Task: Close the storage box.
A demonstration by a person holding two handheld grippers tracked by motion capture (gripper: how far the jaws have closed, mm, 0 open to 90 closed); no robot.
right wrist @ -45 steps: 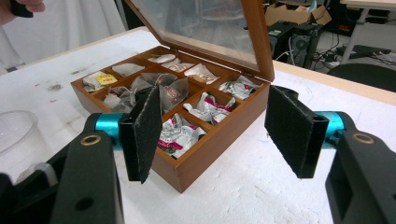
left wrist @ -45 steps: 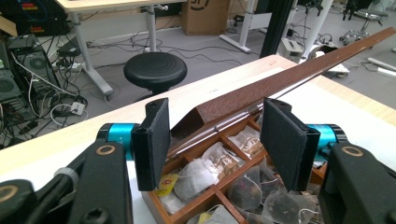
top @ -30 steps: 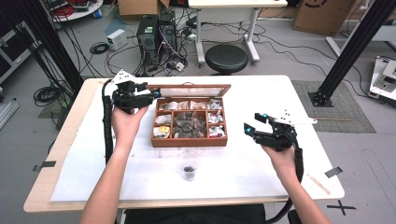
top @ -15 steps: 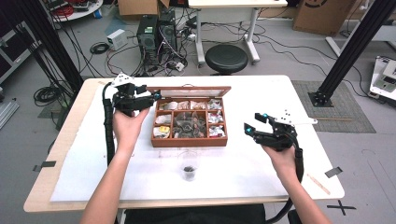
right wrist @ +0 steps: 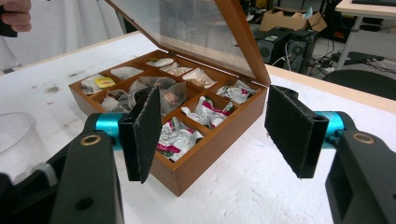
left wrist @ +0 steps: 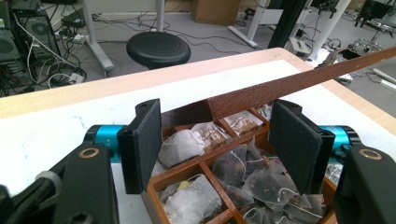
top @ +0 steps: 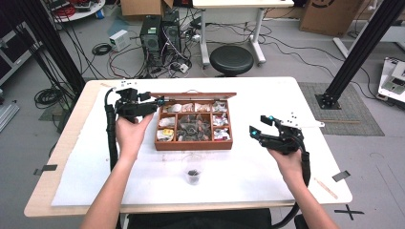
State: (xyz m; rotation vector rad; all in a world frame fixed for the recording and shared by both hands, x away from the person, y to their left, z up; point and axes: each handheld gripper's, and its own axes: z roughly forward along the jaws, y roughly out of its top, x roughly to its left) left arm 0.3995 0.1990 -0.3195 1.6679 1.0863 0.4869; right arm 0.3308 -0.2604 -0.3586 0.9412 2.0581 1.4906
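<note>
A wooden tea box (top: 193, 145) stands mid-table, its compartments full of tea bags (top: 193, 128). Its glass lid (top: 196, 95) is raised at the back. My left gripper (top: 154, 101) is at the box's far left corner. Its jaws have just been opening and are open. In the left gripper view the lid's edge (left wrist: 289, 86) runs between the jaws of this left gripper (left wrist: 215, 140), and neither pad presses on it. My right gripper (top: 260, 126) hovers open to the right of the box. From that right gripper (right wrist: 215, 133) I see the box (right wrist: 210, 144) ahead under the tilted lid (right wrist: 243, 42).
A clear plastic cup (top: 193, 169) with something dark in the bottom stands in front of the box, and it shows as a cup (right wrist: 14, 135) at the left in the right gripper view. White sheet (top: 95, 167) covers the table. Behind the table are a black stool (top: 231, 59) and computer towers (top: 160, 33).
The left gripper's jaws have spread a little by the lid's left corner, and the hand has shifted slightly. The lid stays raised. The right gripper has not moved.
</note>
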